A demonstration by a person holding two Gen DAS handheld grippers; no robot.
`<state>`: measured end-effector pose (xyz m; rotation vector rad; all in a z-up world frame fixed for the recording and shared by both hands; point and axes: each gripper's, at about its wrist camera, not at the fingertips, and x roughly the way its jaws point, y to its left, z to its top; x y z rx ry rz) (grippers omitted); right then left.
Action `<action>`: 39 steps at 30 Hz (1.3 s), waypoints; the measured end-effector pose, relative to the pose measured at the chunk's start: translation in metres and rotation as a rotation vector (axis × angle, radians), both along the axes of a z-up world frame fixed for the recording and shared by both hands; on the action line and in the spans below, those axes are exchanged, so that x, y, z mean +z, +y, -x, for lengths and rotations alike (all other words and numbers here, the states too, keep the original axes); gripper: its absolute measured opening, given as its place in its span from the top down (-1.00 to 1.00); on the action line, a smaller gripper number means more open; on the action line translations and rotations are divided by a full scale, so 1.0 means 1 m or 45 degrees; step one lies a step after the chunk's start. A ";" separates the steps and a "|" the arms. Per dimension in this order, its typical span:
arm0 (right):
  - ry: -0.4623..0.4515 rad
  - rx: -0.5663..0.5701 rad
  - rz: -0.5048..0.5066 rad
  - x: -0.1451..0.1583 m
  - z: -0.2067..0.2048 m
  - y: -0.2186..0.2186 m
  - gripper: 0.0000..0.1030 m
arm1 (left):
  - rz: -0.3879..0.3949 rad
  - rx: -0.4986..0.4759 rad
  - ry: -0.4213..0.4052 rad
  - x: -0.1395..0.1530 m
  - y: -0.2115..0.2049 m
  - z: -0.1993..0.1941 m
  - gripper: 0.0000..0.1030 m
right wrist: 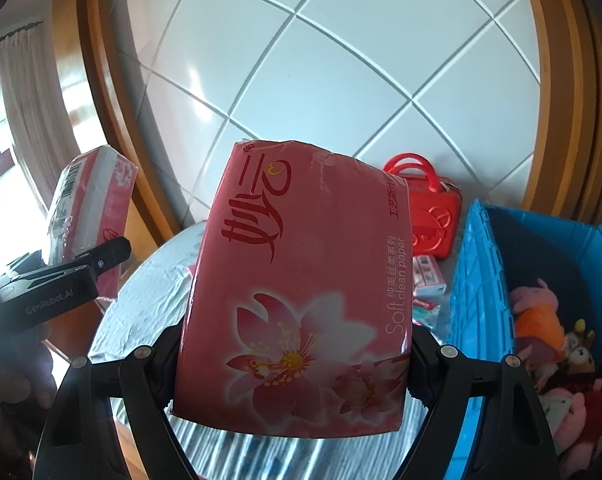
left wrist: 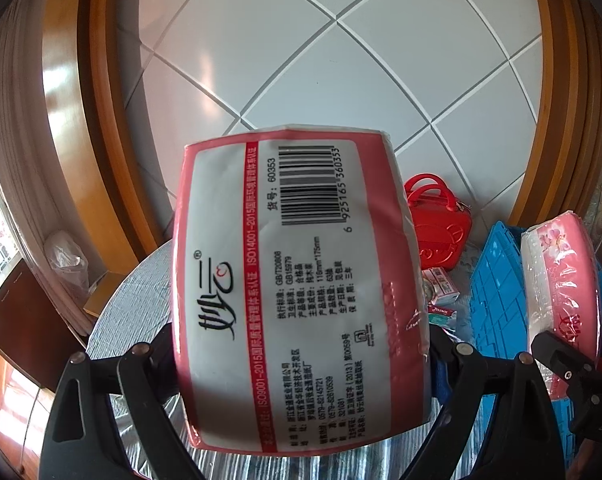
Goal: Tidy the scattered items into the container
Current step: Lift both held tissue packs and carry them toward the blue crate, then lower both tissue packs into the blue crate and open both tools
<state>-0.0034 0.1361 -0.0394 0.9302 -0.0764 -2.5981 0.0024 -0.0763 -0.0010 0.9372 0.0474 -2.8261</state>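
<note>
We hold 2 tissue packs above the table: left gripper (left wrist: 301,356) clamps the barcode pack (left wrist: 293,280), right gripper (right wrist: 295,360) the flowered pack (right wrist: 301,288). Light, soft, slippery wrap; squeeze the sides. The blue crate (right wrist: 477,280) waits right.

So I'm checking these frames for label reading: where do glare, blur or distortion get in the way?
Left wrist view: the barcode side of the tissue pack is sharp, but fisheye bows the door frames. Right wrist view: window glare whitens the left edge, the other pack looks soft, and the plush toys are slightly blurred.
</note>
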 end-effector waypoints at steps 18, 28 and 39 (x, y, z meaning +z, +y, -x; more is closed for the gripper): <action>-0.019 -0.176 0.023 -0.005 -0.005 0.095 -0.65 | -0.006 -0.157 -0.017 -0.007 0.107 0.029 -0.78; -0.015 -0.292 0.060 -0.005 -0.007 0.149 -0.65 | 0.015 -0.274 -0.011 -0.004 0.167 0.045 -0.78; 0.005 -0.443 0.080 0.003 -0.022 0.201 -0.65 | 0.027 -0.452 0.003 -0.001 0.233 0.059 -0.78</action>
